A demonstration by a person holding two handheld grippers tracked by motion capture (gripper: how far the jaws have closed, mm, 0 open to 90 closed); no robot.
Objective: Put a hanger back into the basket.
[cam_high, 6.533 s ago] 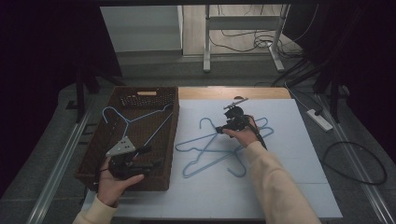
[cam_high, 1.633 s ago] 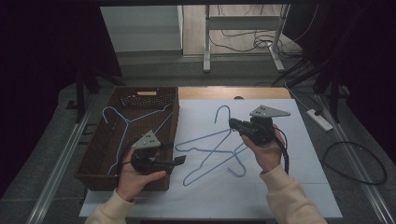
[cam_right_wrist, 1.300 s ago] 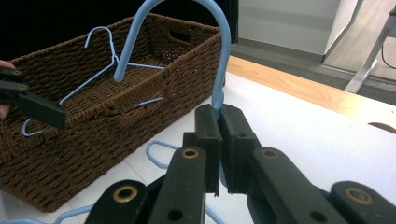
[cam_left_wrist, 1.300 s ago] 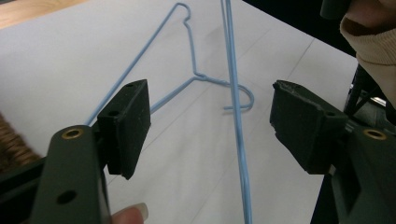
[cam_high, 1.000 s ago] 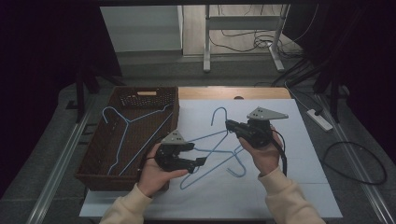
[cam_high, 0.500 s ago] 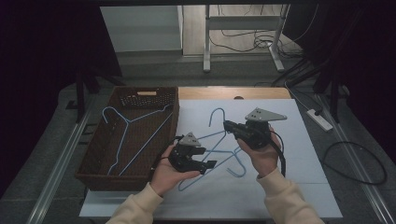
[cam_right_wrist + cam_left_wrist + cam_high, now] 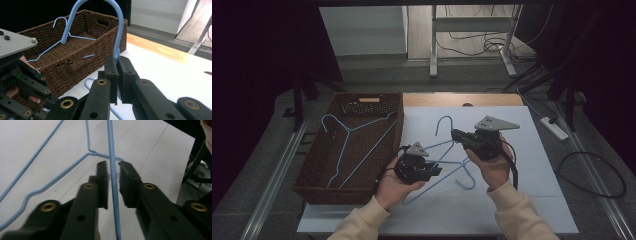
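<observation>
We see the right tongs clamped on the neck of a blue wire hanger, just below its hook, which arches up and over past the tips in the right gripper view. The rest of that hanger runs down from the right tongs toward the left tongs, and one of its wires passes straight between the left jaws in the left gripper view. Those jaws have just been closing around the wire; a thin gap shows on each side of it, so they stand nearly closed about the wire without pressing on it. Beyond the left tips, the twisted neck of a second blue hanger lies flat on the white worktop, its shoulder wires spreading away to the left of the left tongs in that view. In the high view, the two hangers on the worktop cross each other between the two tongs, and we cannot tell exactly where one wire ends and the other begins. To the far side of the left tongs from the right tongs sits a brown wicker basket, with a third blue hanger lying inside it. The left hand and right hand grip the tool bodies from below.
</observation>
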